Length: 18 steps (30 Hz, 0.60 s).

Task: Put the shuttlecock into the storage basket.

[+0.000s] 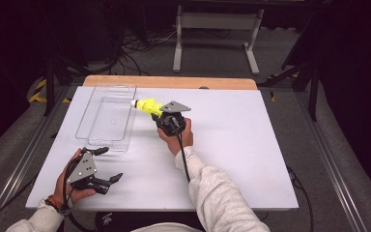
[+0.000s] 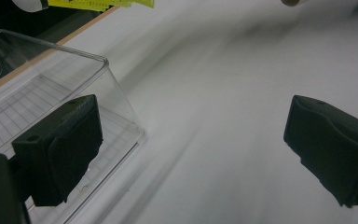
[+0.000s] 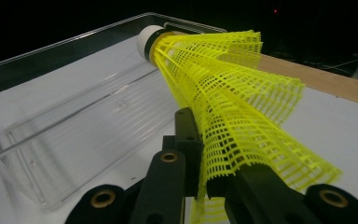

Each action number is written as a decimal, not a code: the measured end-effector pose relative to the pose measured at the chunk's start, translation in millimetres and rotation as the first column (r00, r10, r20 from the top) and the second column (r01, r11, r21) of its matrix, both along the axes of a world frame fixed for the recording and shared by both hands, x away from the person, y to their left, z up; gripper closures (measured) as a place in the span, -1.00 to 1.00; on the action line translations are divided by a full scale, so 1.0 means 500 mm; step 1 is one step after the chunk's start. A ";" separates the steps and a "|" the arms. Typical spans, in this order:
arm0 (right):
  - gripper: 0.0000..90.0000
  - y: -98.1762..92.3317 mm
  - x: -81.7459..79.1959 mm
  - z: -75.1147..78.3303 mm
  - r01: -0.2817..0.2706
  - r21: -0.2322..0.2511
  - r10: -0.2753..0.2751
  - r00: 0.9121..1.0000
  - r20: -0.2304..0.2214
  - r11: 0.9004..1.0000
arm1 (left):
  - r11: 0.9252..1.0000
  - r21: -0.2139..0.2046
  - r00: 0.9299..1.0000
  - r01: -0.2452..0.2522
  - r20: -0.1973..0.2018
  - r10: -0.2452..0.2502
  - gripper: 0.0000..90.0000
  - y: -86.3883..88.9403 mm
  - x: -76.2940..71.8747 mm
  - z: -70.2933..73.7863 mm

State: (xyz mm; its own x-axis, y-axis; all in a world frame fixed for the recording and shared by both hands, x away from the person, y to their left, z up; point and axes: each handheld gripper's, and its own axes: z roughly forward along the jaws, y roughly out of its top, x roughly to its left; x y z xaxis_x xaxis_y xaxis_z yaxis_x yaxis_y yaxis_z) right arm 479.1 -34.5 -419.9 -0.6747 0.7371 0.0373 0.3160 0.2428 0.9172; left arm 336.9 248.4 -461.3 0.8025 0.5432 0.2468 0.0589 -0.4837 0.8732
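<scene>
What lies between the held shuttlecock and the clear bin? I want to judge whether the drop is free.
Nothing visible does. The right gripper grips the yellow shuttlecock by its skirt, cork end at the clear bin's right rim; the bin is open-topped. The left gripper rests nearer the person, jaws open.

high view sits above the person's side, looks forward and down over the whole white table [image 1: 232,159], floor and frame legs beyond; farthest out of the three; left gripper view rides low near the table's near-left part, faces along its own two black jaws across the tabletop, very close to the corner of the clear tray [image 2: 107,63]; right gripper view rides on the raised gripper, faces the tray [image 3: 74,121] and the wooden far edge, close up on the yellow shuttlecock [image 3: 233,98]; all three share the tray and the shuttlecock; the shuttlecock sits at the top edge of the left gripper view [image 2: 98,3]
</scene>
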 end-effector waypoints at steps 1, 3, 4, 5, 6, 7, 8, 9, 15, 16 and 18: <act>0.95 0.003 -0.002 0.002 -0.007 -0.001 0.007 1.000 0.003 1.000 | 1.000 -0.006 1.000 -0.001 -0.001 0.001 -0.88 0.001 0.000 0.000; 0.95 0.008 -0.005 0.006 -0.018 -0.002 0.018 1.000 0.005 1.000 | 1.000 -0.007 1.000 -0.005 0.003 0.005 -0.89 0.005 0.000 0.002; 0.95 0.010 -0.007 0.008 -0.024 0.000 0.024 1.000 0.007 1.000 | 1.000 -0.008 1.000 -0.006 0.005 0.006 -0.89 0.005 0.000 0.002; 0.95 0.012 -0.008 0.009 -0.027 0.002 0.027 1.000 0.009 1.000 | 1.000 -0.016 1.000 -0.007 -0.001 0.007 -0.89 0.005 -0.001 0.002; 0.95 0.014 -0.009 0.011 -0.033 -0.002 0.033 0.999 0.013 0.999 | 1.000 -0.013 1.000 -0.008 0.004 0.008 -0.89 0.006 -0.001 0.003; 0.95 0.017 -0.011 0.013 -0.035 -0.003 0.035 0.999 0.015 0.999 | 1.000 -0.013 1.000 -0.009 0.003 0.009 -0.89 0.006 -0.002 0.003; 0.95 0.019 -0.012 0.014 -0.037 -0.007 0.037 0.999 0.016 0.999 | 1.000 -0.012 1.000 -0.008 0.006 0.008 -0.89 0.007 -0.001 0.003; 0.95 0.021 -0.014 0.016 -0.042 -0.007 0.042 0.999 0.017 0.999 | 1.000 -0.012 1.000 -0.009 0.006 0.009 -0.89 0.007 -0.001 0.003; 0.95 0.040 -0.020 0.029 -0.067 -0.009 0.067 0.998 0.020 0.998 | 1.000 -0.014 1.000 -0.012 0.007 0.012 -0.89 0.009 -0.002 0.004; 0.95 0.042 -0.020 0.031 -0.073 -0.015 0.073 0.997 0.023 0.997 | 1.000 -0.014 1.000 -0.012 0.008 0.012 -0.89 0.009 -0.002 0.004; 0.95 0.045 -0.020 0.032 -0.076 -0.016 0.076 0.997 0.023 0.997 | 1.000 -0.017 1.000 -0.012 0.006 0.012 -0.89 0.009 -0.002 0.005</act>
State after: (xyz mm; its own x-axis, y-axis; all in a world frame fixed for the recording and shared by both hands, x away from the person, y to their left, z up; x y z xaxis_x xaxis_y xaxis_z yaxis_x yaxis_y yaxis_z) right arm 468.9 -11.9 -403.7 -0.7294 0.6840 0.0097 0.2742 0.2794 0.9202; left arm 335.7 252.8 -459.1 0.7944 0.5569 0.2425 0.0589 -0.4680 0.8817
